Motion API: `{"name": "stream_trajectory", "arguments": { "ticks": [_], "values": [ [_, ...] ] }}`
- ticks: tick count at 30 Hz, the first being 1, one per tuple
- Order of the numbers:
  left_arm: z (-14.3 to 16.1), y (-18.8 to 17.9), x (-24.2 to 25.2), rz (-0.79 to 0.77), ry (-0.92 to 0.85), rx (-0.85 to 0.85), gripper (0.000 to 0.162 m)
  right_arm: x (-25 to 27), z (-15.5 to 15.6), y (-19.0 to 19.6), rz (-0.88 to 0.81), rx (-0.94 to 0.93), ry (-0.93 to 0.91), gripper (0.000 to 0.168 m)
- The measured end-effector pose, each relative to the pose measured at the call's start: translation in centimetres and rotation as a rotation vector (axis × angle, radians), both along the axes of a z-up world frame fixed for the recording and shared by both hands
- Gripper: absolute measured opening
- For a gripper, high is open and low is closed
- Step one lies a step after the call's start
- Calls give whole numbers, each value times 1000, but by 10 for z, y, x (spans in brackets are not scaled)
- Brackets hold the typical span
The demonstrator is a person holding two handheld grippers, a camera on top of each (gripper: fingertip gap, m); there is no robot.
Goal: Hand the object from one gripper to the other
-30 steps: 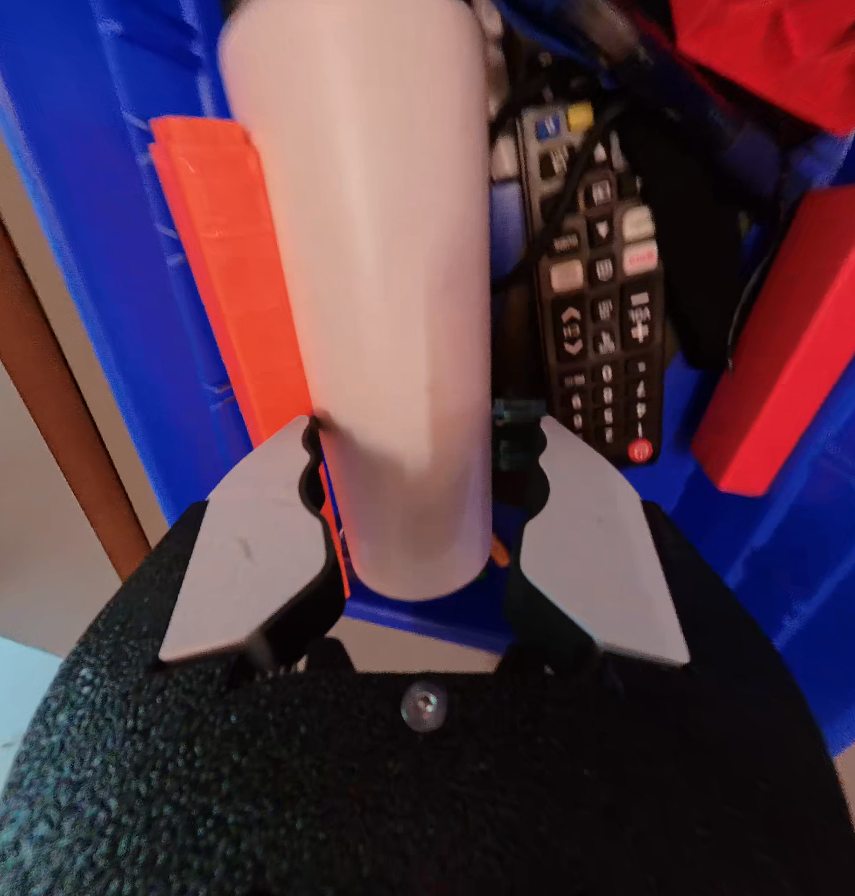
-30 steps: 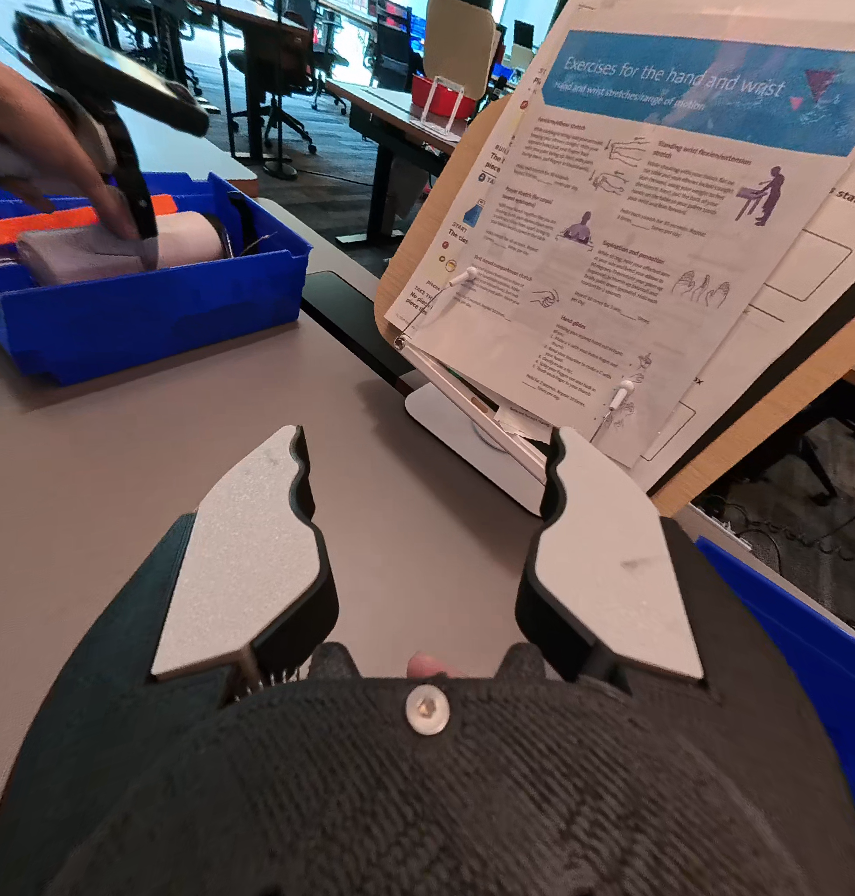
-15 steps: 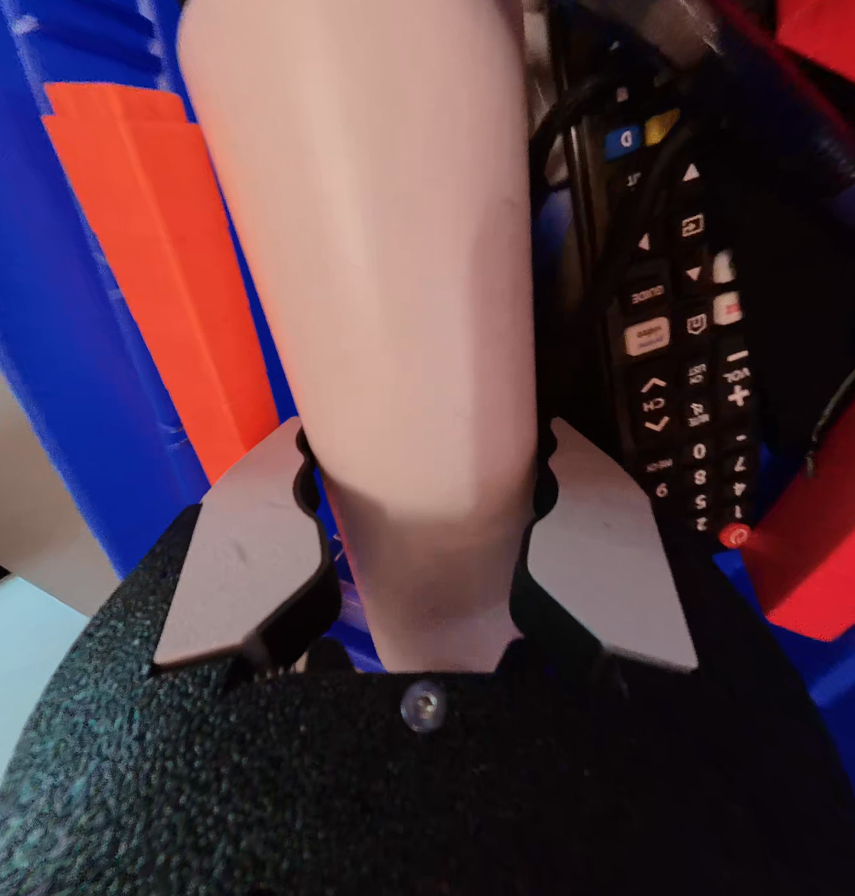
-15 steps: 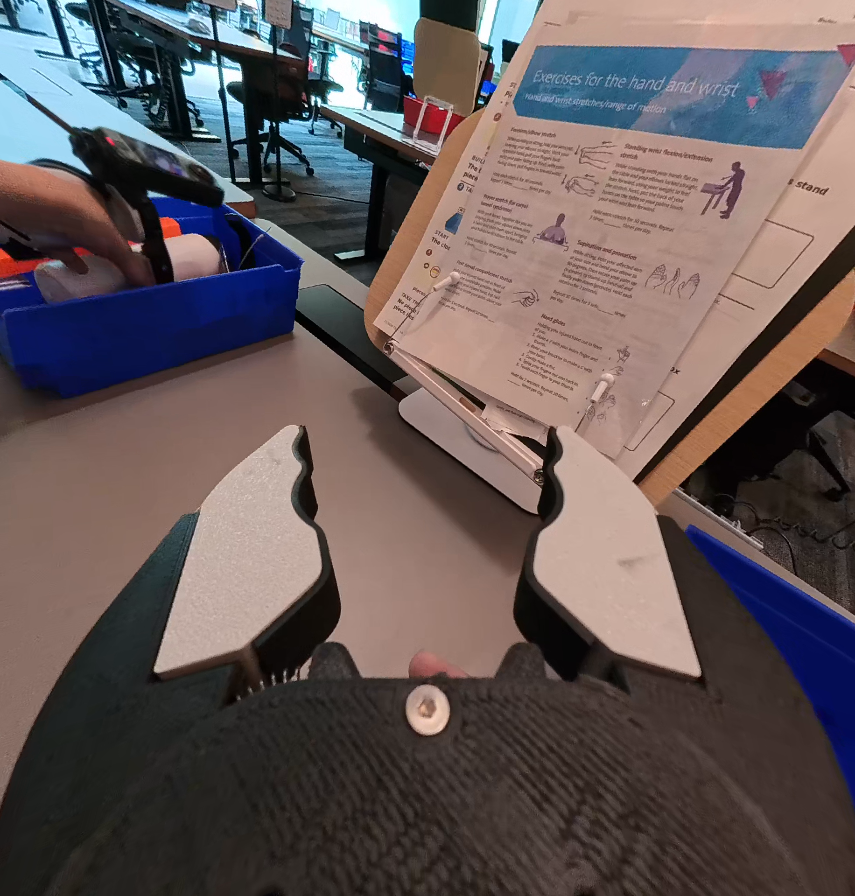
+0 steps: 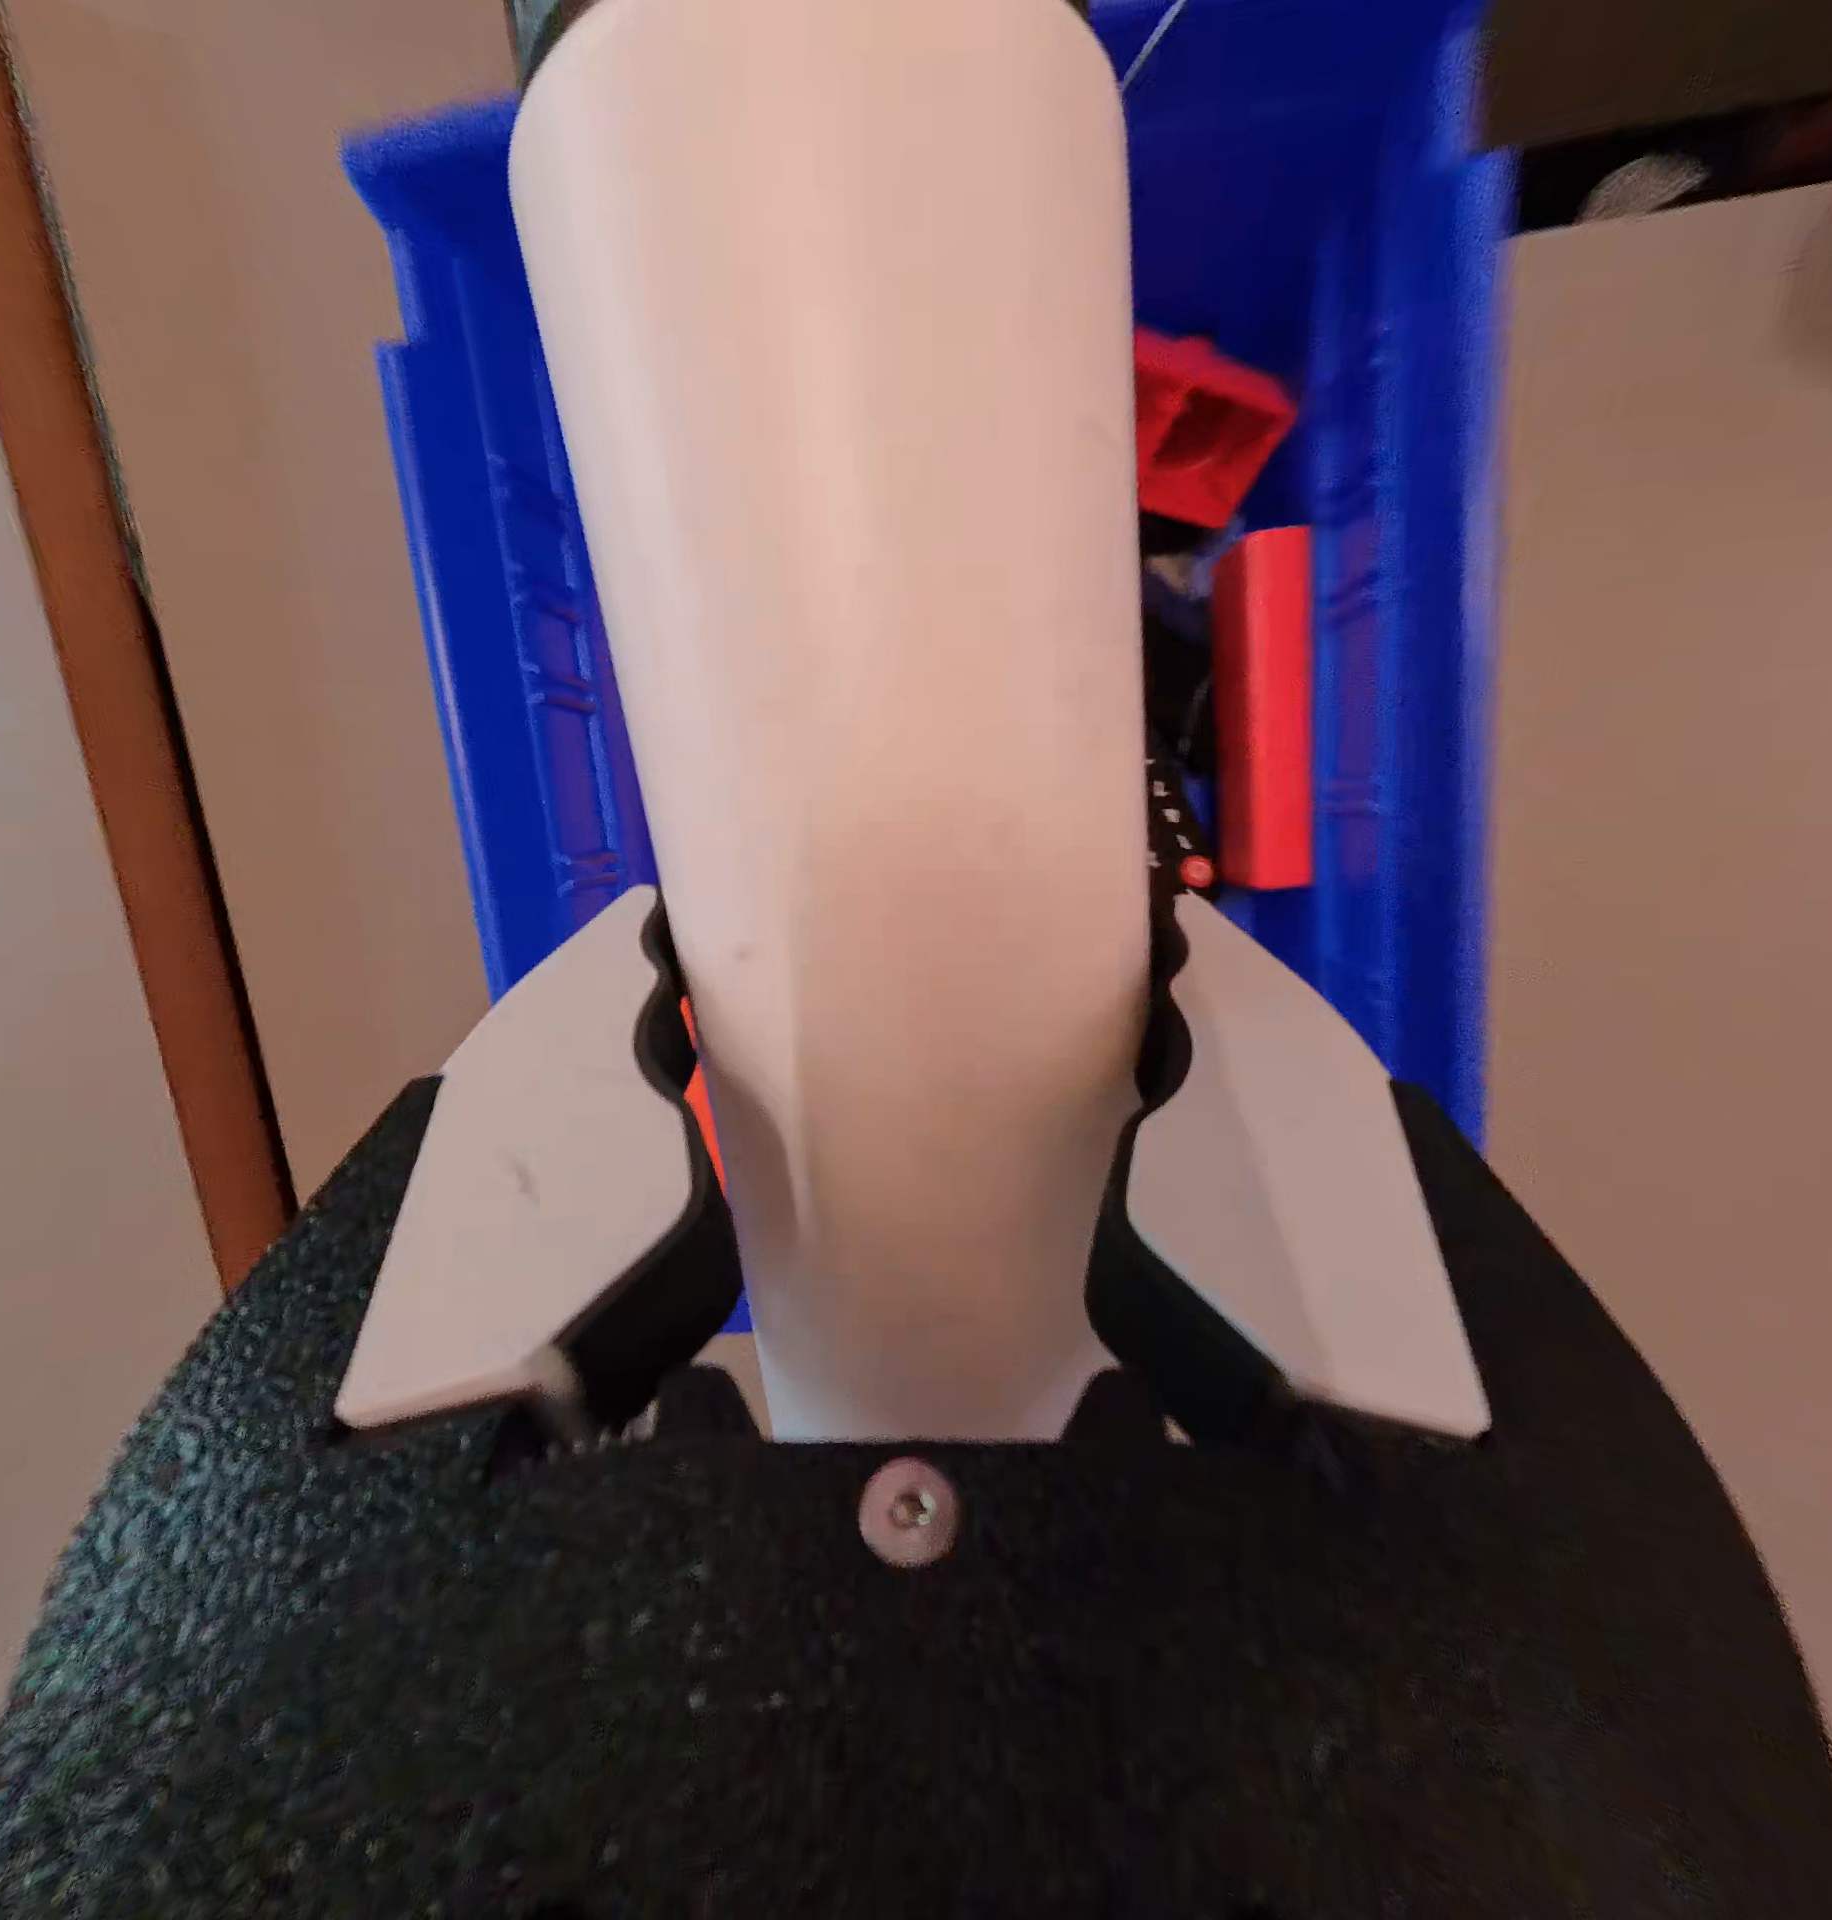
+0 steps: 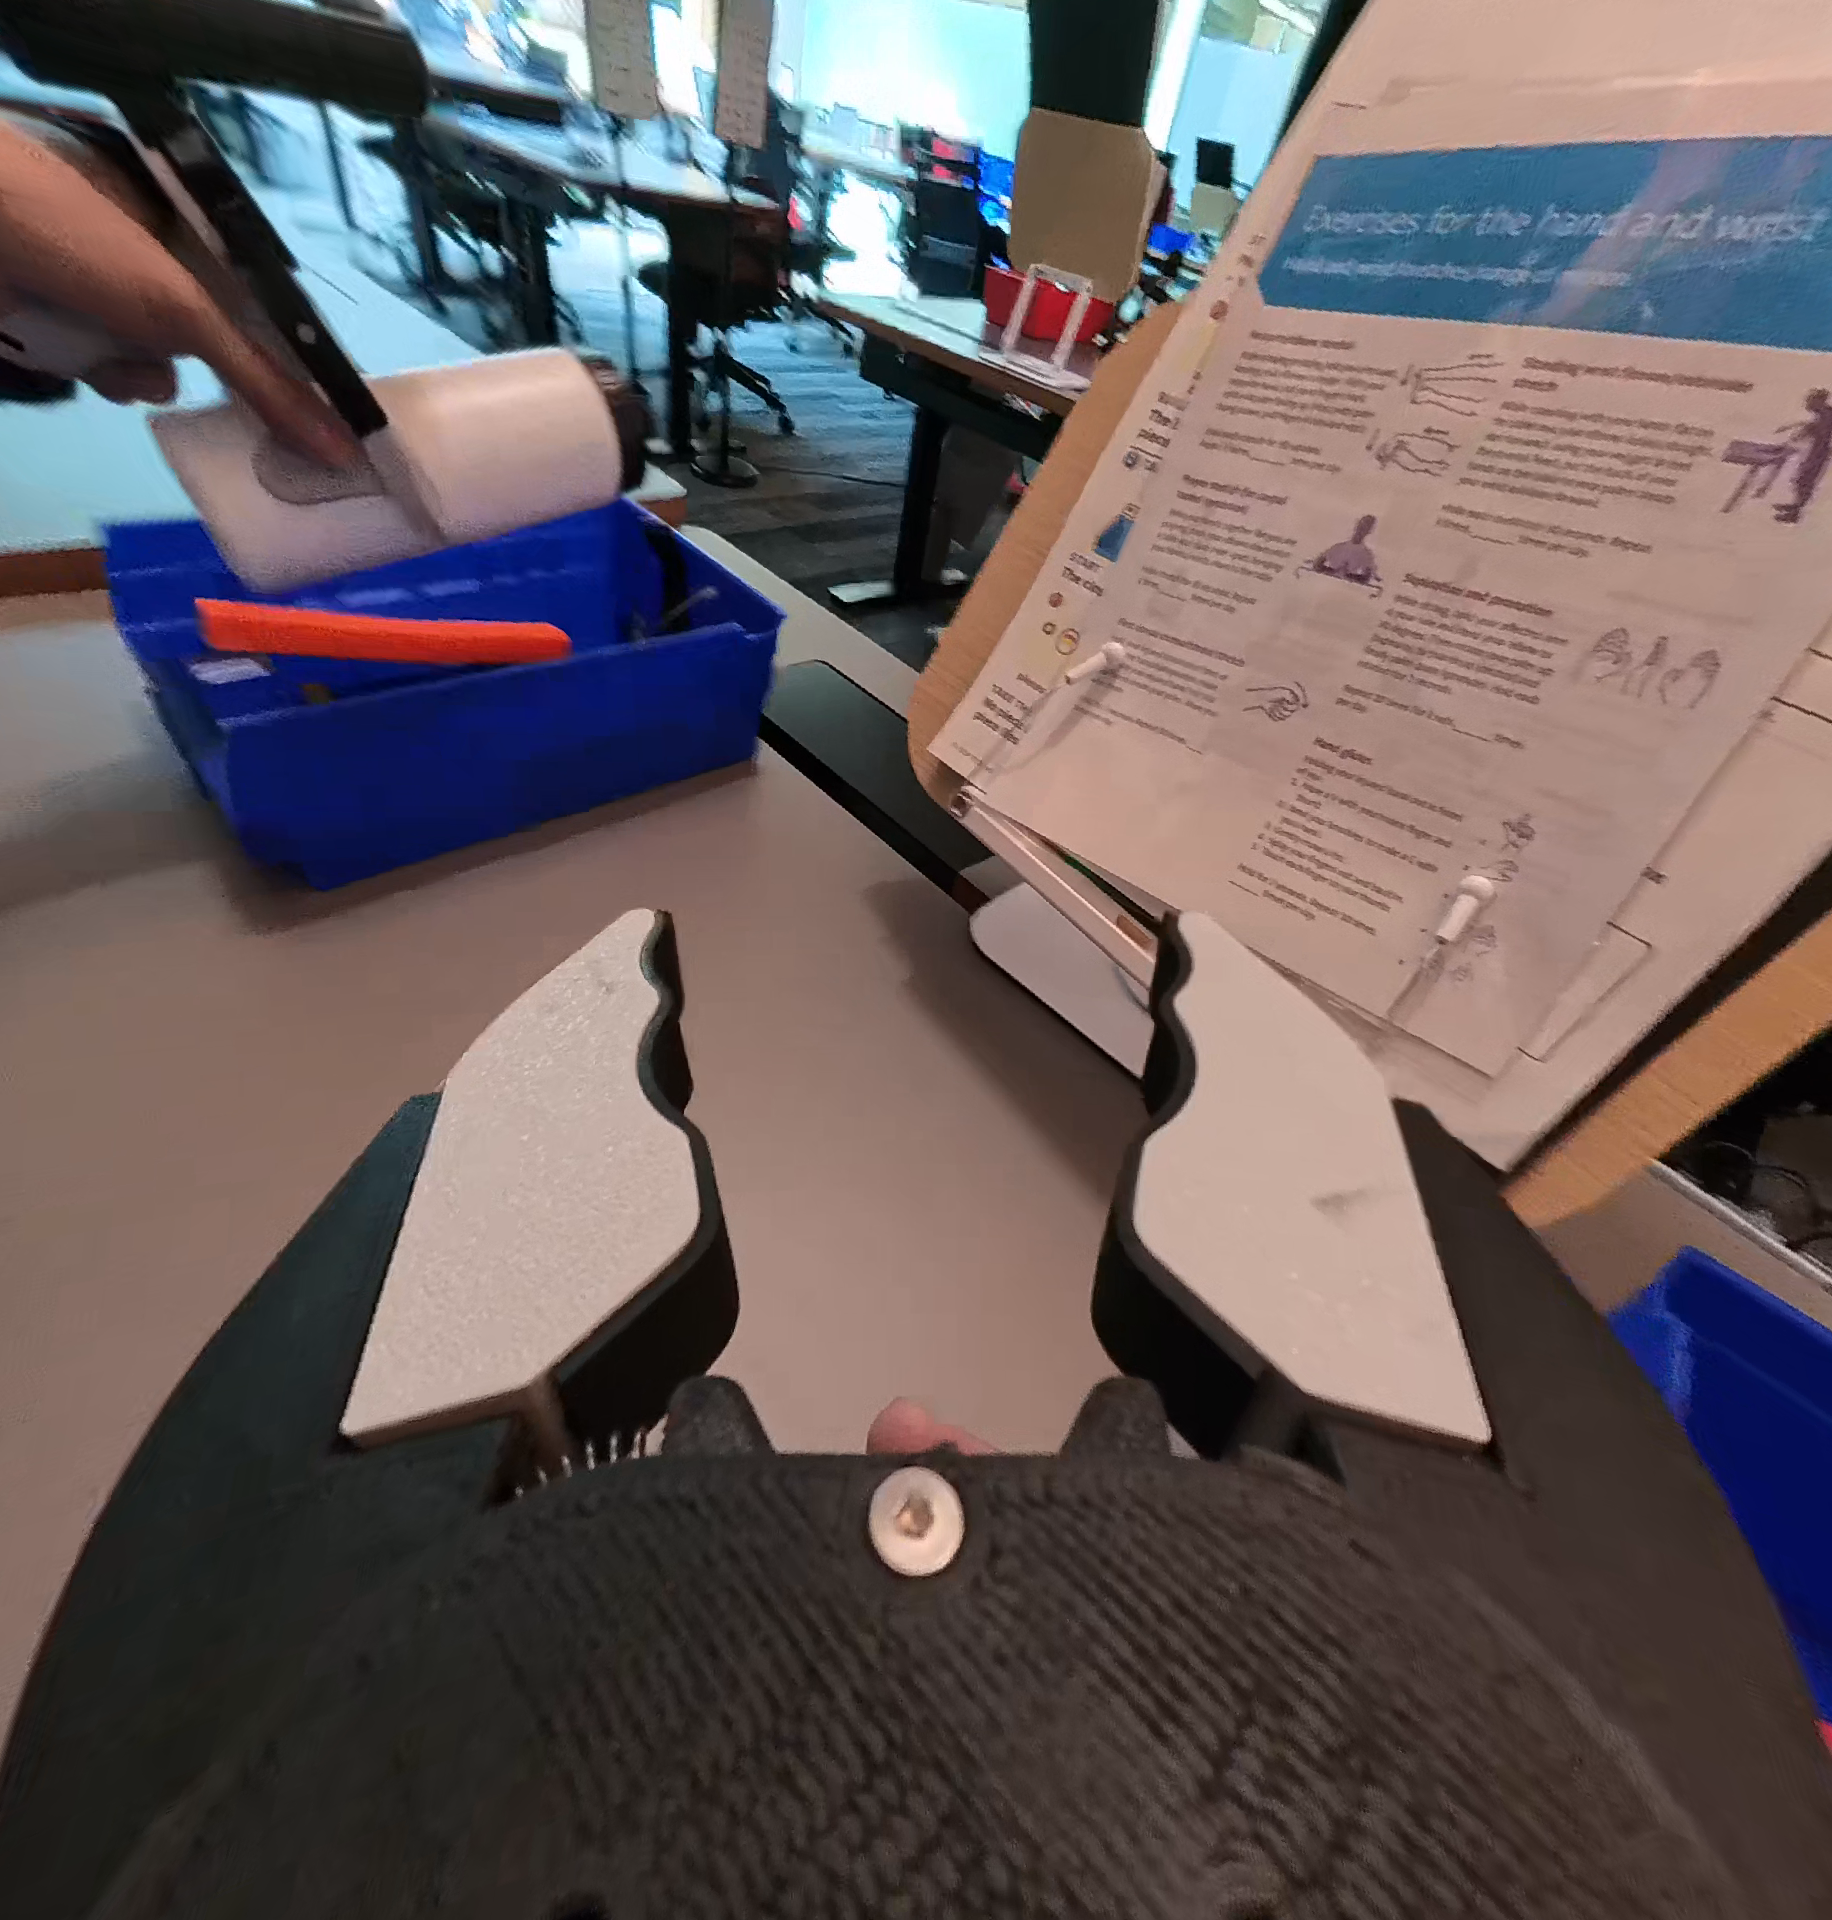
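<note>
My left gripper (image 5: 912,966) is shut on the narrow end of a pale pink tumbler (image 5: 839,623) and holds it lifted above the blue bin (image 5: 1411,623). In the right wrist view the tumbler (image 6: 496,447) hangs above that bin (image 6: 455,748) at the far left, with the left gripper (image 6: 299,416) and a hand around it. My right gripper (image 6: 912,997) is open and empty, low over the grey table (image 6: 216,1039), well apart from the tumbler.
The bin holds an orange flat piece (image 6: 382,636), red blocks (image 5: 1265,707) and a black remote (image 5: 1177,831). A document stand with printed sheets (image 6: 1411,644) is at the right. Another blue bin (image 6: 1764,1403) sits at the right edge.
My left gripper closed on the tumbler and lifted it up out of the bin. The right gripper stayed open and shifted only slightly.
</note>
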State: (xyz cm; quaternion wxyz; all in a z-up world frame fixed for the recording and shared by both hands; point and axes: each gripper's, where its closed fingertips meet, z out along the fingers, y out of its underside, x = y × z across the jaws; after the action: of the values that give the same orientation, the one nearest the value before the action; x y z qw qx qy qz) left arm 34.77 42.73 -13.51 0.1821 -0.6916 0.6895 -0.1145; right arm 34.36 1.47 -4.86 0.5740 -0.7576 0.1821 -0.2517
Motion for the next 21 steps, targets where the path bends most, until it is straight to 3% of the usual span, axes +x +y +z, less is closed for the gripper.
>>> {"name": "stream_trajectory", "arguments": {
  "ticks": [3,8,10,13,15,18,21],
  "values": [
    [52,-34,-14,-148,-224,-63,85,-16,16,18,107,138,33,86],
    [123,-181,-70,-647,-715,-592,85,-56,50,59,346,435,66,100],
    [125,-231,-93,-817,-869,-700,85,-71,53,72,409,515,79,109],
    [106,-294,-109,-987,-965,-780,85,-86,48,80,438,578,118,114],
    [88,-324,-103,-1036,-1016,-724,85,-96,37,82,418,515,99,119],
    [63,-352,-84,-1045,-1115,-495,85,-89,24,66,252,451,-1,123],
    [40,-367,-72,-1031,-1168,-215,85,-76,20,49,149,465,-45,107]
  ]
}}
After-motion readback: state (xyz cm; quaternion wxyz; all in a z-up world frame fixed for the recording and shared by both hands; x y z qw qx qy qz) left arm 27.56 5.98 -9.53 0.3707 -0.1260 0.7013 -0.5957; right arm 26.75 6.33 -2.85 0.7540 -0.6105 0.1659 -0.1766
